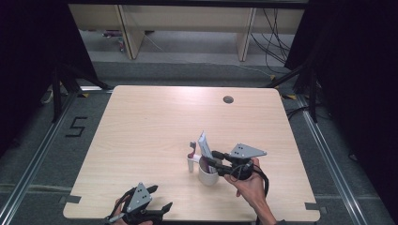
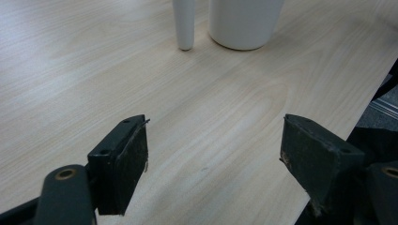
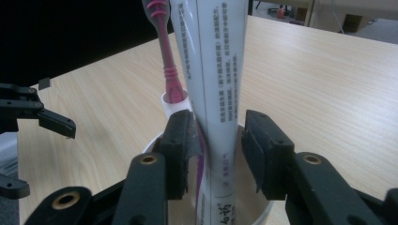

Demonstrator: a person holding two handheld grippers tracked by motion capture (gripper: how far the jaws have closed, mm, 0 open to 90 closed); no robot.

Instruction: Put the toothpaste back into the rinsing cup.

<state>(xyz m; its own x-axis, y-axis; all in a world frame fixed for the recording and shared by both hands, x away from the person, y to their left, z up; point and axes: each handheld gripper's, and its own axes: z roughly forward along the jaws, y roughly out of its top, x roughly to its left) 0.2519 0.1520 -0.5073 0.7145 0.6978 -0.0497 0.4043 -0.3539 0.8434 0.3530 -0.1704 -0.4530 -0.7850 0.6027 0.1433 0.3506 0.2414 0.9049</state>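
Toothpaste tube point(image 3: 213, 84) stands in the cup point(image 1: 207, 176) near the table's front edge, between the right gripper's point(image 3: 217, 140) barely parted jaws; tilting could topple the cup. Left gripper point(image 2: 213, 154) gapes empty.

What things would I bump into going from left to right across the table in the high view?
left gripper → toothbrush → toothpaste tube → right gripper

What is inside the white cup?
A white toothpaste tube stands upright in the white cup, between the right gripper's jaws. The cup's bottom and the tube's lower end are hidden.
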